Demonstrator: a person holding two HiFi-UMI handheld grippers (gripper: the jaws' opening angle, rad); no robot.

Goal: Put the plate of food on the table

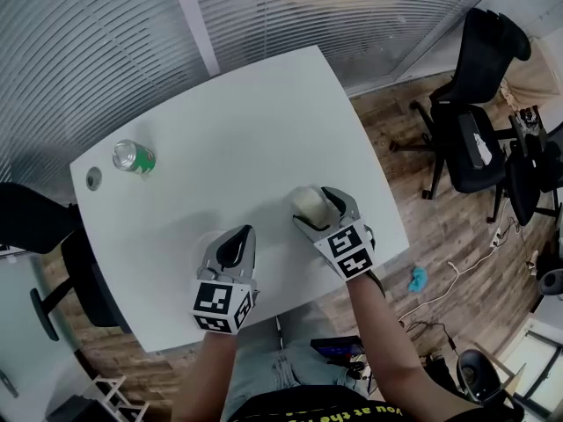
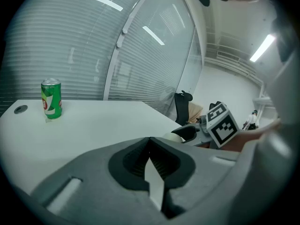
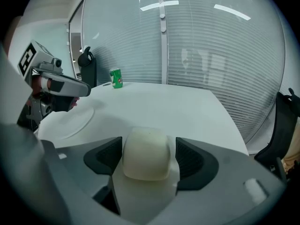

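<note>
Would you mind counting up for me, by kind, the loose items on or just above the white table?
green can: 1
white plate: 1
pale food piece: 1
Total: 3

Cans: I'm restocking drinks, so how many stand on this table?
1. A green can stands upright near the far left corner of the white table, beside a round grommet. The near edge is partly covered, but none seems hidden there.
</note>
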